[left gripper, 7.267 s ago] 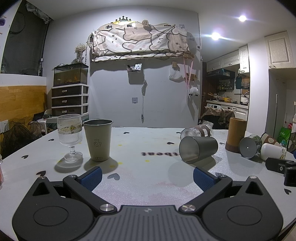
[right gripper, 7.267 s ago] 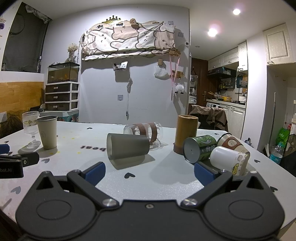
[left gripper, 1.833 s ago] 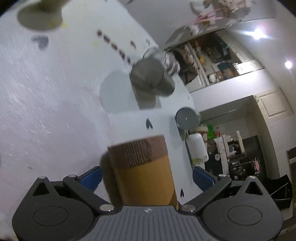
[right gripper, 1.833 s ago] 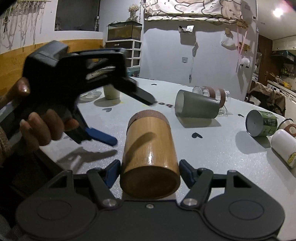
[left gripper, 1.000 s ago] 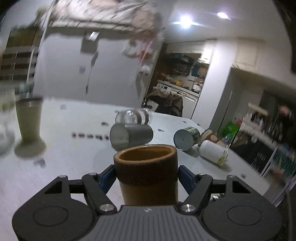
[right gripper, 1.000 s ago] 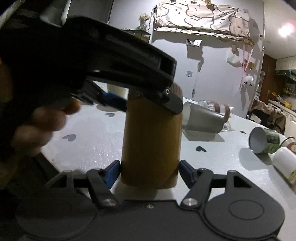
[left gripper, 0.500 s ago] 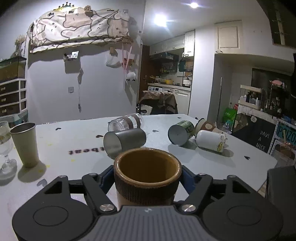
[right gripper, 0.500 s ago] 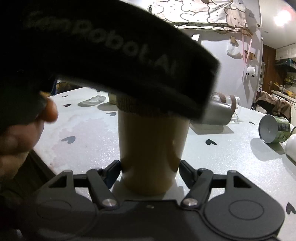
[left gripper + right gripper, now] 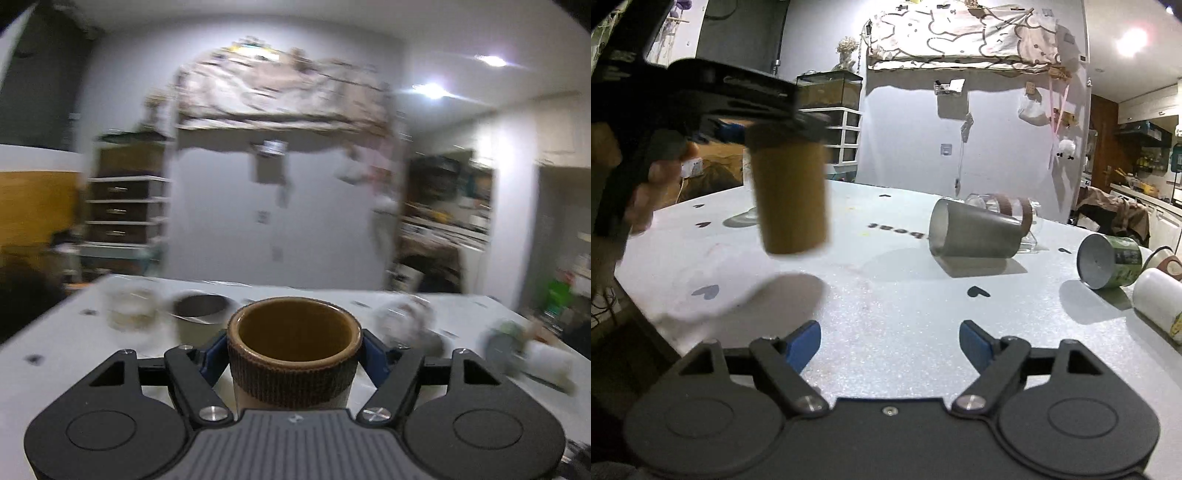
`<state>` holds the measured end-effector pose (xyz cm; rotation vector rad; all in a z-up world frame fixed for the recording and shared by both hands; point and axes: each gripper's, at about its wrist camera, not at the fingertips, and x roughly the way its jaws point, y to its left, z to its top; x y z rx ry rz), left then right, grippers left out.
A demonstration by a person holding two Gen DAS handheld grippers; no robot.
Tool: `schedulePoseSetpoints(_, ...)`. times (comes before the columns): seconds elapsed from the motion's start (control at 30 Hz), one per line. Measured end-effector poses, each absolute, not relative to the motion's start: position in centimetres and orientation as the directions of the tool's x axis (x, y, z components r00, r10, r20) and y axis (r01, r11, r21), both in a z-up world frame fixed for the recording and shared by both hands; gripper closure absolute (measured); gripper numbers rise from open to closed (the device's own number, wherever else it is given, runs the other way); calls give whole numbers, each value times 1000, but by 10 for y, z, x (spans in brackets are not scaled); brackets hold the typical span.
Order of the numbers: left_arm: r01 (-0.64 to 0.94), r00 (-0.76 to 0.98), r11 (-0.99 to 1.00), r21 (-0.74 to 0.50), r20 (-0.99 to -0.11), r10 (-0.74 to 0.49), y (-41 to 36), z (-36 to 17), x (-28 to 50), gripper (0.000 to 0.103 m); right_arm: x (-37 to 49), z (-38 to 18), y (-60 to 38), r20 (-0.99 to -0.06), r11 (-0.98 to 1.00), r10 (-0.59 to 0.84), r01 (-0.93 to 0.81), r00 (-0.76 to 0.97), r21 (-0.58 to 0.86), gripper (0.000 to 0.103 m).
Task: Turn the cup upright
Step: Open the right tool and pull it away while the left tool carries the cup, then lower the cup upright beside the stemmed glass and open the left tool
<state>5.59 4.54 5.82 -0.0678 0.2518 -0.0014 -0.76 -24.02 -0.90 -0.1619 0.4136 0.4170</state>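
My left gripper (image 9: pixel 294 350) is shut on the brown bamboo cup (image 9: pixel 293 350), which stands upright with its open mouth up. In the right wrist view the left gripper (image 9: pixel 750 122) carries this cup (image 9: pixel 790 195) in the air above the left part of the white table (image 9: pixel 894 306). My right gripper (image 9: pixel 889 341) is open and empty, low over the table's near edge.
A grey metal cup (image 9: pixel 975 232) lies on its side mid-table, with a glass cup (image 9: pixel 1015 210) behind it. A green can (image 9: pixel 1112 262) and a white cup (image 9: pixel 1160 299) lie at the right. An upright metal cup (image 9: pixel 201 321) and a wine glass (image 9: pixel 129 314) stand far left.
My right gripper has let go of the bamboo cup and opened. My left gripper has lifted the cup and swung it left, away from the right gripper.
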Motion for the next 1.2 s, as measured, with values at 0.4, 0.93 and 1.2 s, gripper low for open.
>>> schedulePoseSetpoints(0.4, -413, 892, 908, -68, -229, 389, 180, 75, 109, 30, -3, -8, -242, -413, 906, 362, -420, 835, -55, 20)
schedulePoseSetpoints(0.93, -509, 837, 851, -131, -305, 454, 231, 41, 162, 30, 0, -11, -240, -425, 916, 329, -395, 843, -75, 20)
schedulePoseSetpoints(1.2, -496, 843, 857, -140, -315, 437, 231, 41, 167, 23, 0, -12, -236, -429, 913, 330, -400, 841, -81, 20)
